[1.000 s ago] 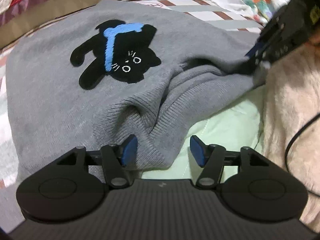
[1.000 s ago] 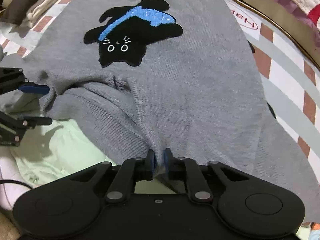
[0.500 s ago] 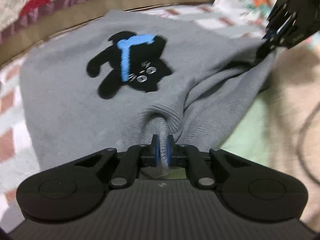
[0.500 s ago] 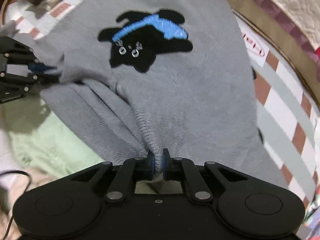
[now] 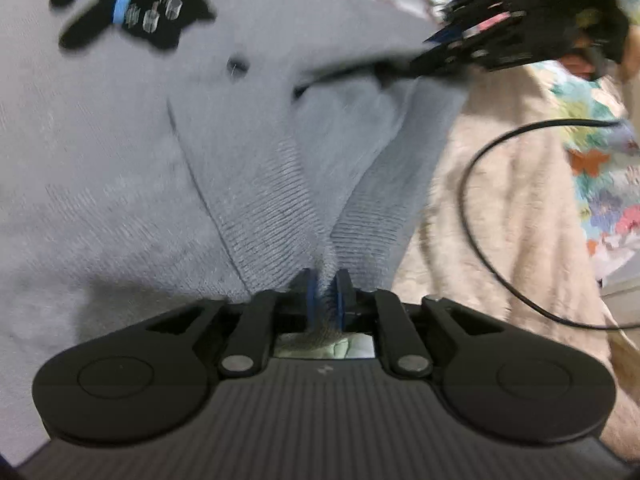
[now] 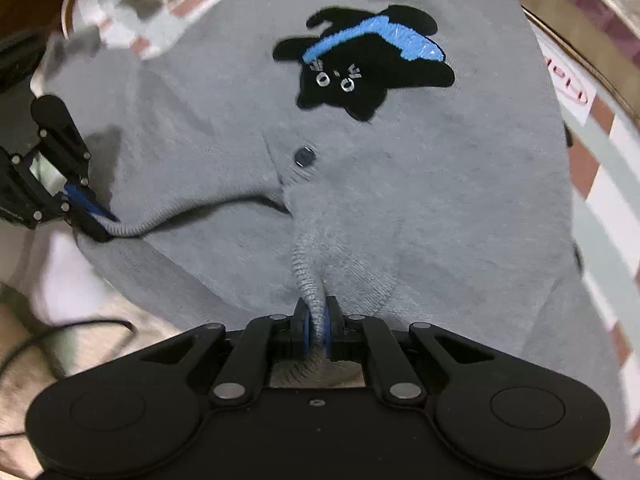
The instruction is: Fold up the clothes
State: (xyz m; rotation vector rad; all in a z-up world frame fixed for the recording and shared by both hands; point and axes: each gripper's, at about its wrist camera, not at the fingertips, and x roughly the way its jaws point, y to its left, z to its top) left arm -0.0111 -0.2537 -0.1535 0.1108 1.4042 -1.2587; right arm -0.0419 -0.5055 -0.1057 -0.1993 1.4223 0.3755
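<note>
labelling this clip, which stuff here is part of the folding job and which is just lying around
Part of the job:
grey cat sweater
left gripper, jaws opening, knit between them
right gripper, shut on the sweater's ribbed edge

Lying about:
black cable
beige fleece blanket
checked sheet

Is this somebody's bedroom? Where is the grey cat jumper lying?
Probably a bedroom, on a bed. The grey knitted jumper with a black cat patch lies on a red-and-white checked sheet. A flowery quilt and a fluffy beige blanket lie beside it.
</note>
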